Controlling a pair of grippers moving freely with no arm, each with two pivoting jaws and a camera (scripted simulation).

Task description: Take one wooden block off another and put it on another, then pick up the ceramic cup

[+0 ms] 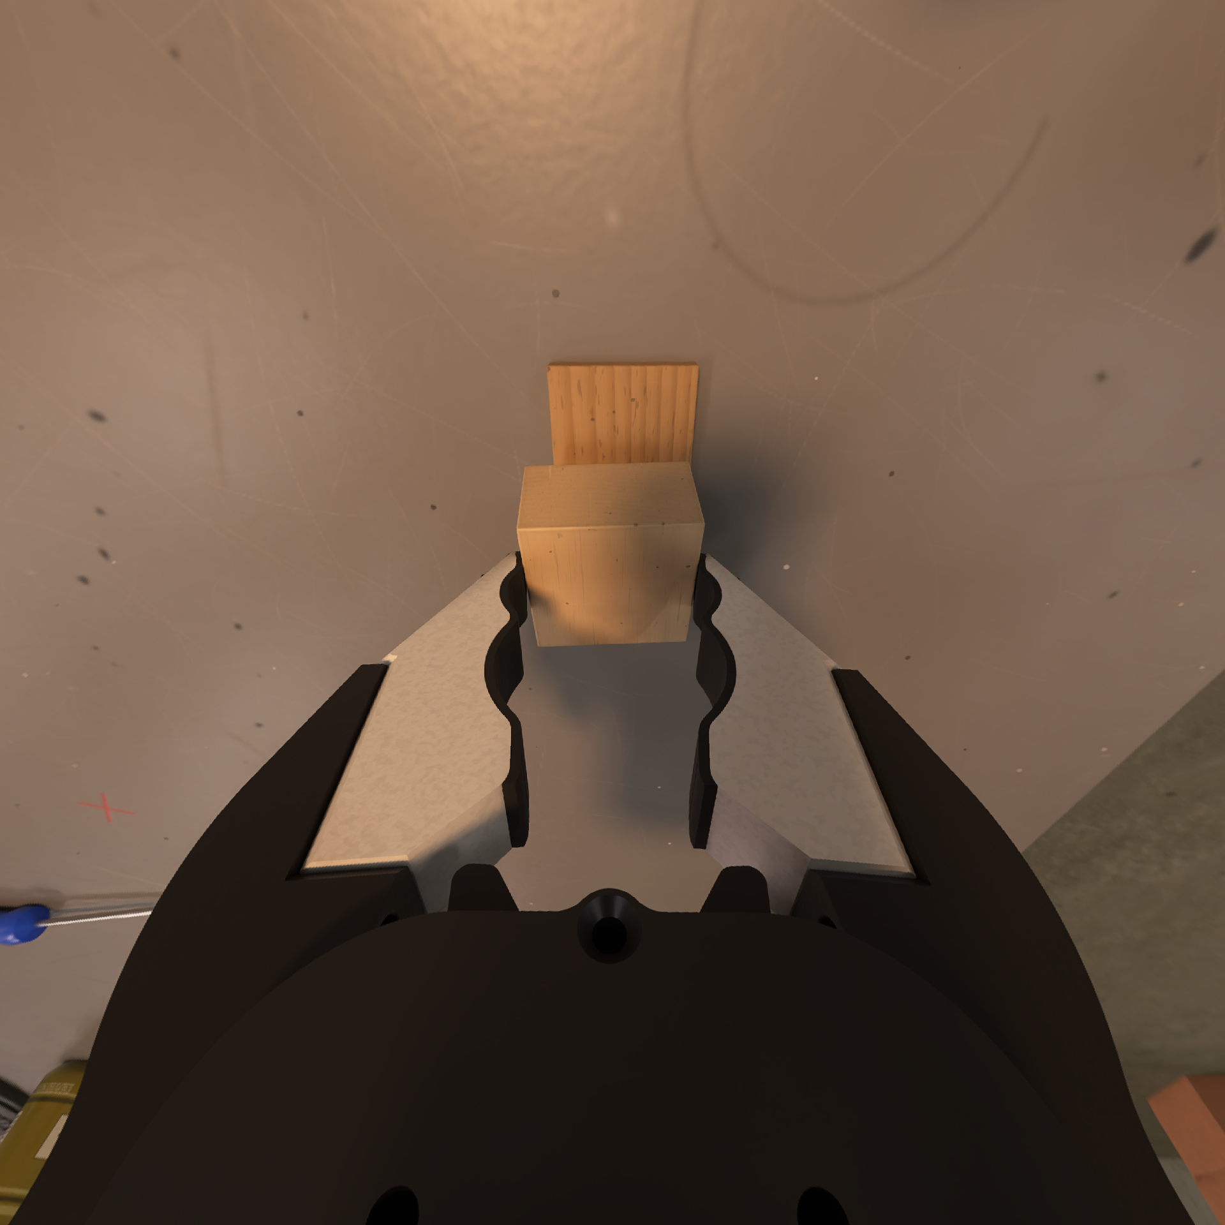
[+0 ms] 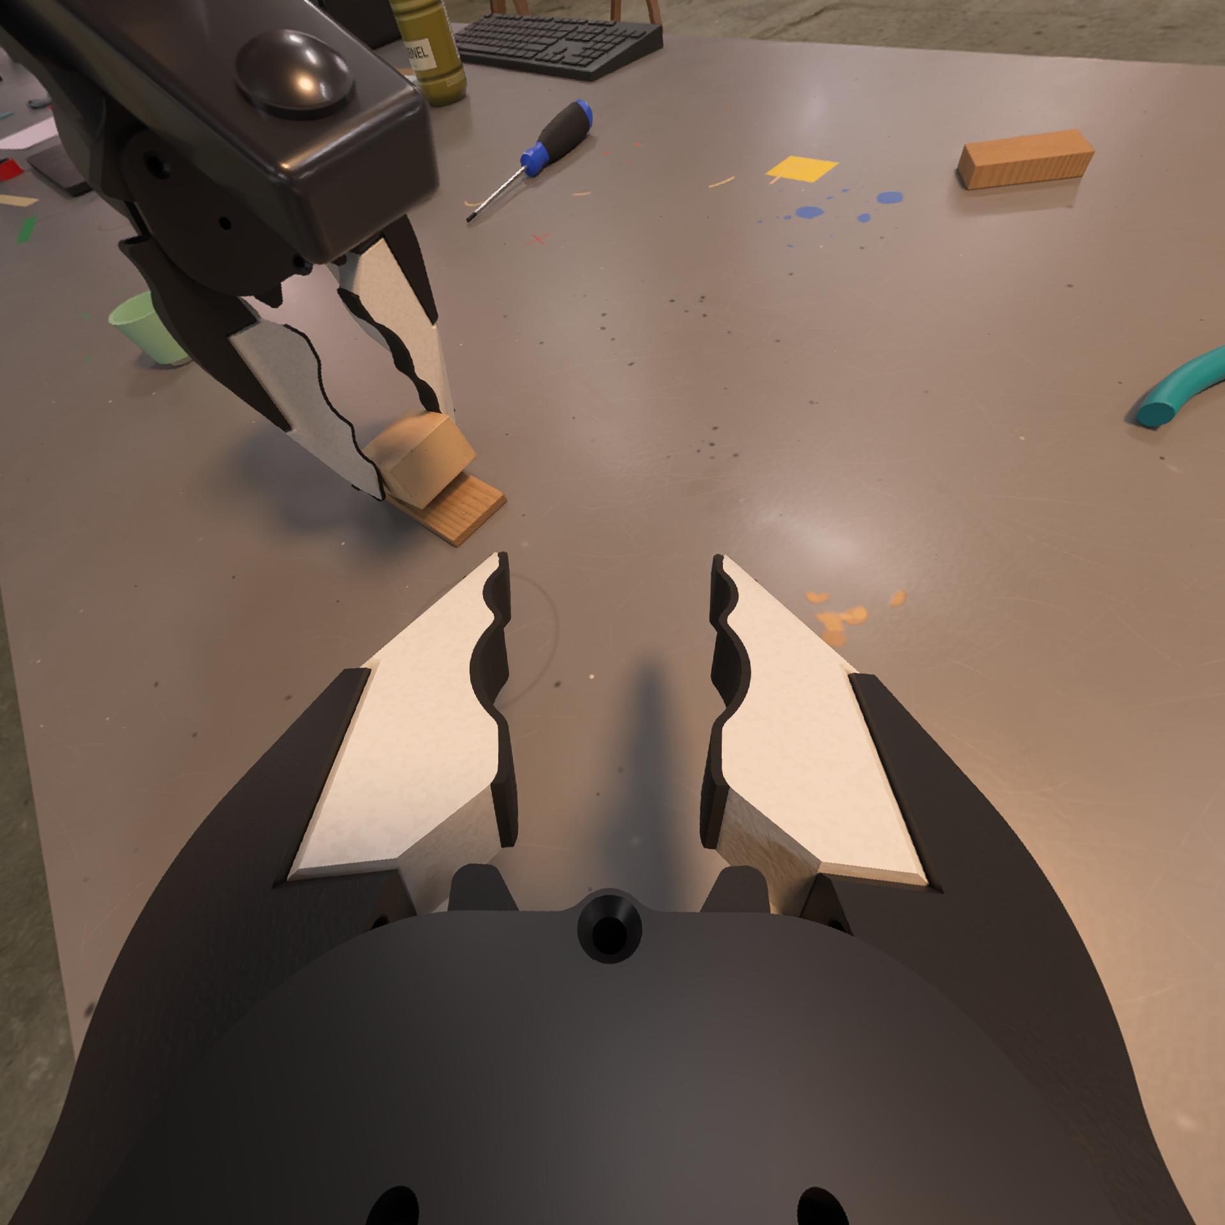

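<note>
Pale wooden cube atop flat wooden slab.
Long wooden block lies far right; green ceramic cup left.

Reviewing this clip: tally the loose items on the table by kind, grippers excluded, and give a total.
Wooden blocks: 3 — pale cube, flat slab, long block
Cups: 1 — green cup
Screwdrivers: 1 — screwdriver
Bottles: 1 — olive bottle
Keyboards: 1 — keyboard
Hoses: 1 — teal hose
Total: 8
</note>
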